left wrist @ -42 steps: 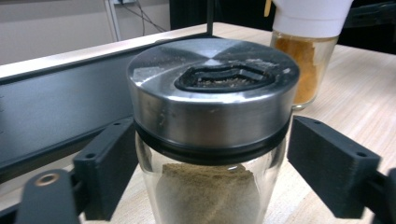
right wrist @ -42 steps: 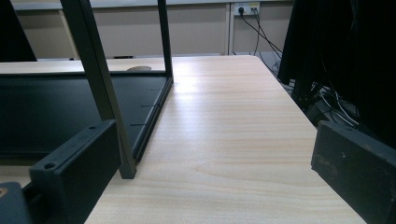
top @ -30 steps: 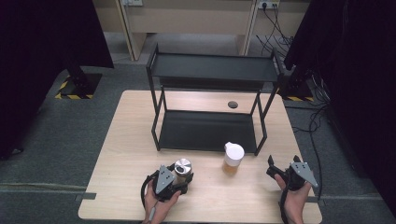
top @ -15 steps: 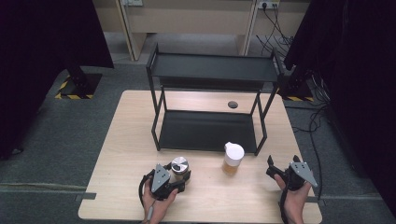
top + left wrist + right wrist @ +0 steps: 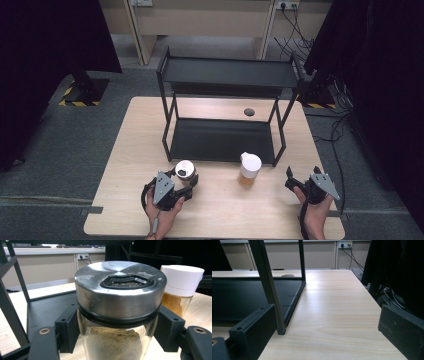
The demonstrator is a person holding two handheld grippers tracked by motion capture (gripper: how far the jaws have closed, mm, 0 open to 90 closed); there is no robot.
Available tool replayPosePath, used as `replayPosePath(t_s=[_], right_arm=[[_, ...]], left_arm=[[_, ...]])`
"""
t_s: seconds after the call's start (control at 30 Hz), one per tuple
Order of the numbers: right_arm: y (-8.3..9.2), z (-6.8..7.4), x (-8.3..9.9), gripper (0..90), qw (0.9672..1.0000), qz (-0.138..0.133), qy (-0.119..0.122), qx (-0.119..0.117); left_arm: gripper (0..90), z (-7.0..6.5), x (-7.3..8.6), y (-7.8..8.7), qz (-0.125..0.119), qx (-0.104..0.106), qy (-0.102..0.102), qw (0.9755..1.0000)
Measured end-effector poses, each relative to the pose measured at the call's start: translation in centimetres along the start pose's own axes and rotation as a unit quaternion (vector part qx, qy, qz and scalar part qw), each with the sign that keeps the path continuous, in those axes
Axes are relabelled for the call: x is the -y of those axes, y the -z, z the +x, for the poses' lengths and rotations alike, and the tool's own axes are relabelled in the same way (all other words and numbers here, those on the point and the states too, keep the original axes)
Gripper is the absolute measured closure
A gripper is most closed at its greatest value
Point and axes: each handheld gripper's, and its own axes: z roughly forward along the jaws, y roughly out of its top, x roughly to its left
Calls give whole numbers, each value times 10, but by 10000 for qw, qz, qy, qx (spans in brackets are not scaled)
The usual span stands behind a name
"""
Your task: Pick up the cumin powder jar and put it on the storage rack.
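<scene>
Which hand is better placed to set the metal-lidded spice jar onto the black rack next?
Left. The left gripper is already shut on the metal-lidded spice jar, just in front of the black rack. The right gripper is open with nothing between its jaws, off past the white-capped jar.

Glass jar [image 5: 117, 340], brushed-metal lid [image 5: 120, 293]; matt wooden table [image 5: 342, 315].

Steel-lidded spice jar [image 5: 117, 315], upright, near rack
</scene>
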Motion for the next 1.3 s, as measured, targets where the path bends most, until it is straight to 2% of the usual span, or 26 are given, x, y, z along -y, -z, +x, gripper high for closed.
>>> replayPosePath(t_s=[0.13, 0.3, 0.63, 0.87, 1.3], right_arm=[[0, 0, 0, 26, 10000, -11, 1, 3], [0, 0, 0, 26, 10000, -1, -34, 14], [0, 0, 0, 27, 10000, -7, -47, 17], [0, 1, 1, 28, 10000, -16, -18, 27], [0, 2, 1, 31, 10000, -26, 4, 39]], left_arm=[[305, -2, -5, 3, -70, 10, -61, 10000], [305, -8, -15, 6, -147, -125, -160, 9997], [305, -8, -30, 12, -225, -214, 13, 9995], [305, -9, -40, 13, -269, -268, 27, 9993], [305, -12, -56, 8, -392, -317, -73, 9987]])
